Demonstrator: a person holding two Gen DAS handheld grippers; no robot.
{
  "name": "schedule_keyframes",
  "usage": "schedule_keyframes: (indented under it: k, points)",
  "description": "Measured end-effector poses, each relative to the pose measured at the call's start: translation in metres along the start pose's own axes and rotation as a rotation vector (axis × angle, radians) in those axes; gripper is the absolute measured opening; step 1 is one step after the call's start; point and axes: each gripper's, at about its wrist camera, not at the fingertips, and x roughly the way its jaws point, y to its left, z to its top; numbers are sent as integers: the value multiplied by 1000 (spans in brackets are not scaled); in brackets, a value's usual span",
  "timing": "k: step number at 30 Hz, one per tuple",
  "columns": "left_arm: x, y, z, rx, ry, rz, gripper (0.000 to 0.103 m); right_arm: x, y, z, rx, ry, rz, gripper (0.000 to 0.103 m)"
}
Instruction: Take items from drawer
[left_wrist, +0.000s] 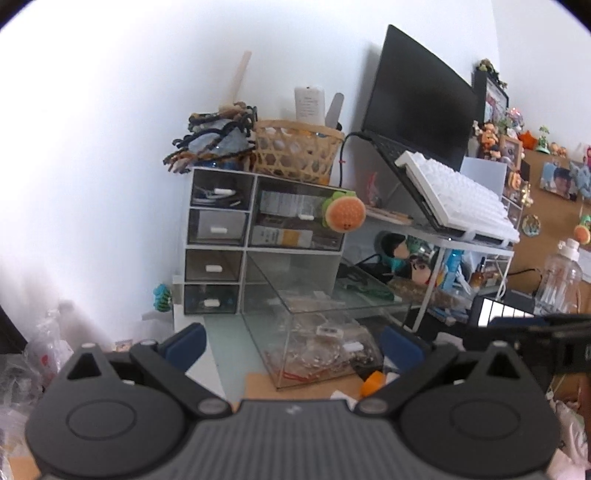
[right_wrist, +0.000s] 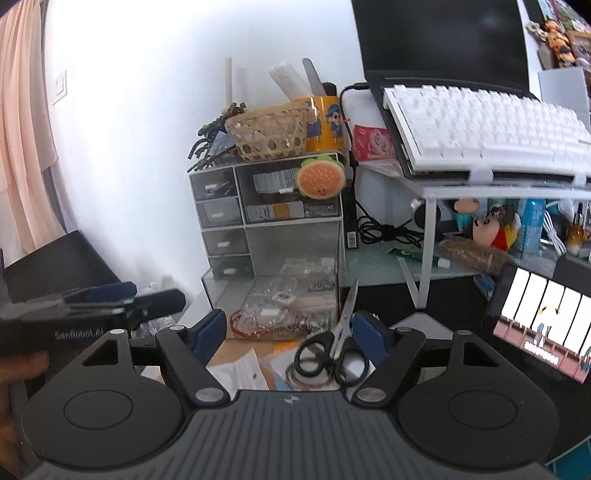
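A clear drawer (left_wrist: 314, 332) is pulled far out of the small white drawer unit (left_wrist: 218, 243). It holds several small bags and trinkets. In the right wrist view the drawer (right_wrist: 280, 295) lies just beyond my right gripper (right_wrist: 291, 328), which is open and empty. My left gripper (left_wrist: 295, 343) is open and empty, its blue pads either side of the drawer's near end. The left gripper also shows at the left of the right wrist view (right_wrist: 99, 302).
Black scissors (right_wrist: 336, 347) and papers (right_wrist: 240, 369) lie on the desk by the right gripper. A wicker basket (left_wrist: 295, 151) tops the unit. A white keyboard (left_wrist: 458, 195) and laptop (left_wrist: 417, 96) sit on a stand. A bottle (left_wrist: 557, 277) and tablet (right_wrist: 543, 317) stand right.
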Motion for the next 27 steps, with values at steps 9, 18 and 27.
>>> schedule_keyframes:
  k: [9, 18, 27]
  points:
    - [-3, 3, 0, 11, 7, -28, 103, 4, 5, 22, 7, 52, -12, 79]
    - [-4, 8, -1, 32, 20, -58, 103, 13, 12, 42, 7, 99, -19, 79]
    - [-5, 13, -3, 42, 23, -37, 103, 29, 12, 62, 45, 152, -16, 79]
